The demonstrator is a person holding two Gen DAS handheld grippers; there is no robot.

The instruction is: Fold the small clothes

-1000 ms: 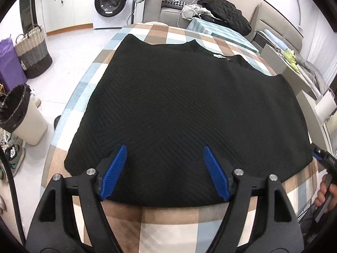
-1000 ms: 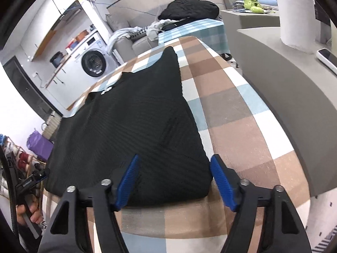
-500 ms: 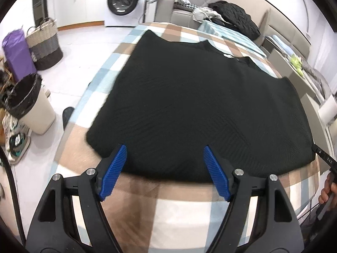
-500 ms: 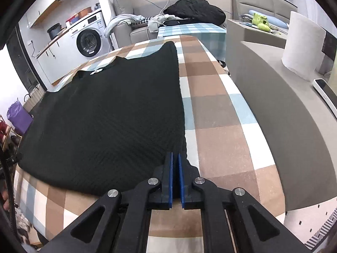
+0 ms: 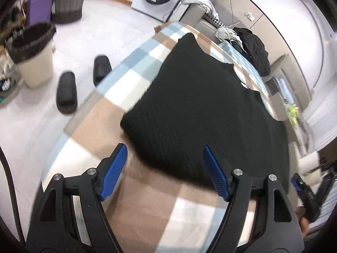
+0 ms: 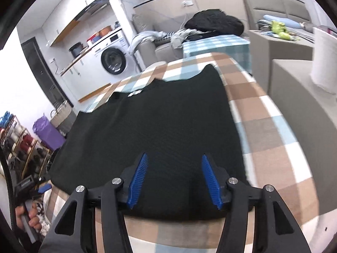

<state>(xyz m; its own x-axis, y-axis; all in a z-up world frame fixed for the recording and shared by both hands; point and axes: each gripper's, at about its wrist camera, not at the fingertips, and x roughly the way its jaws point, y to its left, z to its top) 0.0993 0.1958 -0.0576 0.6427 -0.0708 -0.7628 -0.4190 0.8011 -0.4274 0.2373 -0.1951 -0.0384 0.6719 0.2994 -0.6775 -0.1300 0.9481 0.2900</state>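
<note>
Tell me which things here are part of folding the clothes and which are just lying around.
For the job: black sweater, checked table, left gripper, right gripper.

Just lying about: slippers, trash bin, washing machine, paper towel roll, black jacket.

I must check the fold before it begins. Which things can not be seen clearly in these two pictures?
- Near hem of the black knitted garment: in the right wrist view, the open right gripper covers its middle.
- Its near corner: motion blur, left wrist view.
- White neck label: too small to read.
- Sleeves: not visible; whether folded under, cannot tell.
- Left gripper: open, over the checked tablecloth.
</note>
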